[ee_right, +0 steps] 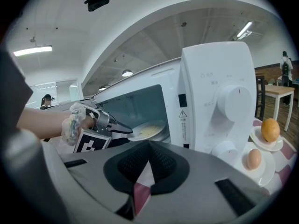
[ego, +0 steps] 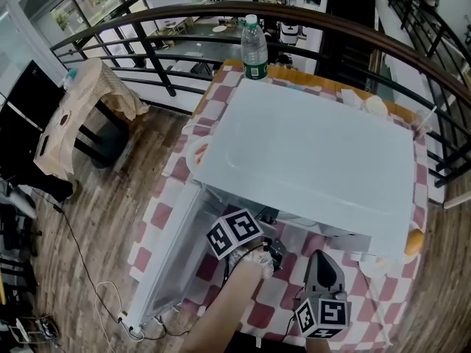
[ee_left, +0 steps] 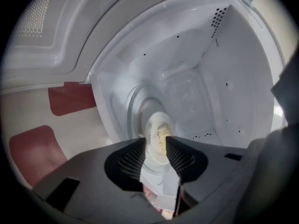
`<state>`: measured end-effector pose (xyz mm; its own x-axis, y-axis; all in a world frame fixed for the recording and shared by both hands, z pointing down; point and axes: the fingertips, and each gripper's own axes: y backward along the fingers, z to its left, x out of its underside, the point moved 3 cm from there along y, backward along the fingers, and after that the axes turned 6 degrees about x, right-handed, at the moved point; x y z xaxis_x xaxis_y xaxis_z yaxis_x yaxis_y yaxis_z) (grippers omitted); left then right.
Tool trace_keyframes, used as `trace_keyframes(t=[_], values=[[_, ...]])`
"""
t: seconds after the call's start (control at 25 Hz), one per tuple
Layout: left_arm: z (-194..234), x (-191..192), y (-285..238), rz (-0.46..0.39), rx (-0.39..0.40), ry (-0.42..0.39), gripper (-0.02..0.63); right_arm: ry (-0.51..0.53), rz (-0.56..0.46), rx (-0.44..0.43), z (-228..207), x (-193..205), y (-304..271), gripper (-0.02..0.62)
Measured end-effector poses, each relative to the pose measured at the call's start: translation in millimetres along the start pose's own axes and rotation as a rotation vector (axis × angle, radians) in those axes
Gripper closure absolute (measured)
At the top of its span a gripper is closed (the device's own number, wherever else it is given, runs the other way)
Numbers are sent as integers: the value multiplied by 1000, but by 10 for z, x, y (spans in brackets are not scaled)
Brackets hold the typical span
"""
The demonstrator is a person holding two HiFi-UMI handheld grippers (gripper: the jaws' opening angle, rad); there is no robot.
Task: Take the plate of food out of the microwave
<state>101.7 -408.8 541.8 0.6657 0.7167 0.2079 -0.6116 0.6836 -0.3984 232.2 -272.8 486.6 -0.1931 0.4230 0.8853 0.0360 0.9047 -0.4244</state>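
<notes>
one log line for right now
left tool: open at plate inside microwave | right tool: shut, empty | plate: not yet out

We count one microwave [ego: 309, 160], one plate of food [ee_right: 148, 130], one water bottle [ego: 254, 50], one orange [ee_right: 270, 129], one egg [ee_right: 253, 158], two small plates [ee_right: 276, 146] [ee_right: 262, 171], one checked tablecloth [ego: 157, 217], one left gripper [ee_left: 154, 141] and one right gripper [ee_right: 148, 146], two grippers in all.
</notes>
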Motion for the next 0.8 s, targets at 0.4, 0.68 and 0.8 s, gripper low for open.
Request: trace_keyframes(t=[0.4,0.68,0.8], values=[[78,44,-14,-10,-31,-17,552,0,4,9,-50,8,-8,595],[96,88,44,-20,-13,-11,552,3,4,7,-36,5,10,596],[117,137,132,-24,-12,-4,552,5,6,3,-18,14,27,595]])
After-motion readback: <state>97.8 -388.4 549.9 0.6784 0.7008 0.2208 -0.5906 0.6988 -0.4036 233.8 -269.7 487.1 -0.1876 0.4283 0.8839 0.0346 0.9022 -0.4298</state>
